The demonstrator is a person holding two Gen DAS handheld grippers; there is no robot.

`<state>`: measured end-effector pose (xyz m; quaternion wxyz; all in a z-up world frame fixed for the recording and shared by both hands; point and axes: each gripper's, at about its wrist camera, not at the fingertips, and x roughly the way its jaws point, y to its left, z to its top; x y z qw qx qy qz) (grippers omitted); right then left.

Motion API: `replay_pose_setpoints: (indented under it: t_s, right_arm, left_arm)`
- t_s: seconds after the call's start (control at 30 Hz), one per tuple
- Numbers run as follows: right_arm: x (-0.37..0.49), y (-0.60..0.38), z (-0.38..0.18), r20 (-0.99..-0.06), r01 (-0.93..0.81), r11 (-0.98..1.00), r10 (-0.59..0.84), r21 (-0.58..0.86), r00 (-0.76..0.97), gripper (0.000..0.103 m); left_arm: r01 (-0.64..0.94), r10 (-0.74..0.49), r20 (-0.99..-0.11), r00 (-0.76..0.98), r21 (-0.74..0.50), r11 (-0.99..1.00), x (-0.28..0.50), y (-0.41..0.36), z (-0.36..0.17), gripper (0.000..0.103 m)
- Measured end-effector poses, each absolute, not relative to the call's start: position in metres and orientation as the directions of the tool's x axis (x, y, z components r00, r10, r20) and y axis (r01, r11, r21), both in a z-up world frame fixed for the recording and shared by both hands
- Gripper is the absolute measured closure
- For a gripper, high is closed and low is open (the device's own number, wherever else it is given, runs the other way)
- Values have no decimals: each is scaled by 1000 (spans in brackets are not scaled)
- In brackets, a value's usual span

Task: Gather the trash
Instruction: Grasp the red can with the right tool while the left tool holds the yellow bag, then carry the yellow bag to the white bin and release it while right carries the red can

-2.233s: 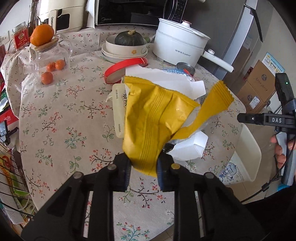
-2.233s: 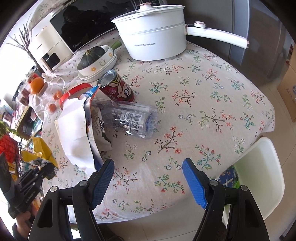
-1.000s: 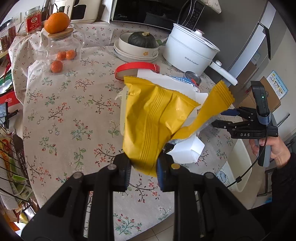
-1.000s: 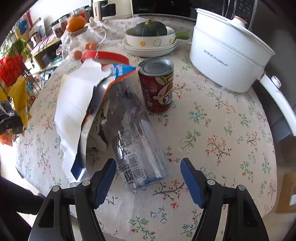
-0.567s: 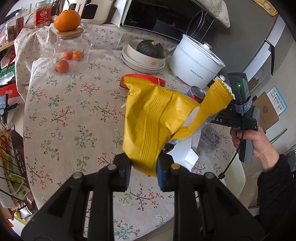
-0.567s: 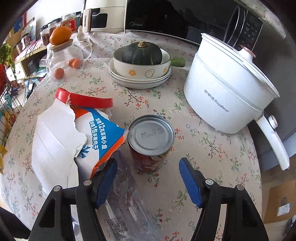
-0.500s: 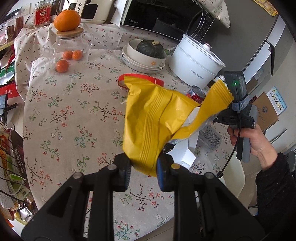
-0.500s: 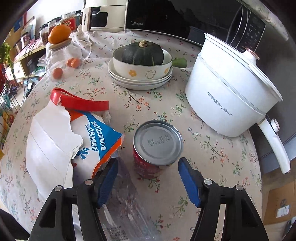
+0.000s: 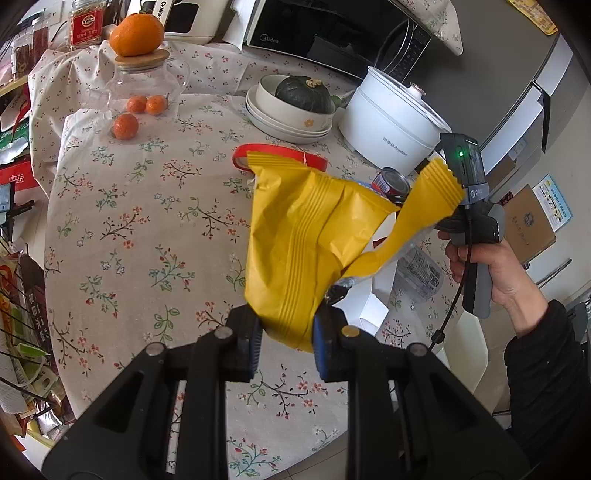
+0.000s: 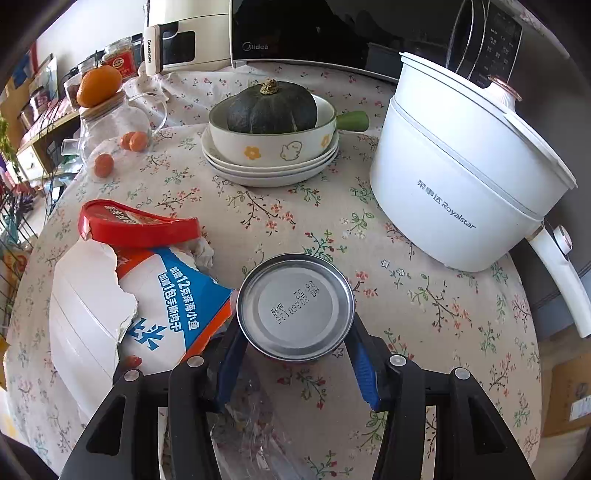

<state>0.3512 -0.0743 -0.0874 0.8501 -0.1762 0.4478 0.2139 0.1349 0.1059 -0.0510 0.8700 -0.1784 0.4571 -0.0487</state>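
Note:
My left gripper point(image 9: 287, 341) is shut on a yellow snack bag point(image 9: 306, 243) and holds it above the floral tablecloth point(image 9: 147, 221). My right gripper point(image 10: 295, 354) has its two blue pads on either side of a red can with a silver top point(image 10: 295, 304), standing upright; the pads look to be touching its sides. The can point(image 9: 391, 182) also shows in the left wrist view, partly behind the bag. A torn white and blue package point(image 10: 147, 306) and a clear plastic bottle point(image 10: 251, 417) lie beside the can. A red lid point(image 10: 136, 223) lies behind the package.
A white electric pot point(image 10: 461, 177) stands right of the can. A bowl holding a green pumpkin point(image 10: 271, 107) sits on stacked plates behind it. A glass jar point(image 10: 114, 122) topped by an orange stands at the far left, with small oranges nearby. A microwave point(image 10: 314, 33) is at the back.
My right gripper has moved in over the can and its jaws have narrowed around it. My left gripper still holds the yellow bag, lifted a little higher and back.

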Motion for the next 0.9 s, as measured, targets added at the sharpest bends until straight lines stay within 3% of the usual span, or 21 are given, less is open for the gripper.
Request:
replay_pose_setpoints:
  t_s: [0.23,0.4,0.6,0.9]
  right_arm:
    - [348,-79,-82,-822,-480,874,216,-78,527,50]
    - [328,-100,-49,-785,-442,891,202,-100,585,50]
    - [285,-140,0,-742,-395,915,211,-79,637,50]
    - [201,-203,22,-740,-341,939,200,-42,642,50]
  left_arm:
    - [-82,-247,-772,586,-359,930,134,110,-49,78]
    - [-82,-253,-756,604,-375,924,131,110,-44,78]
    - [-38,-285,-731,620,-391,920,122,97,-34,78]
    - [50,-346,-704,620,-404,913,105,68,-21,78]
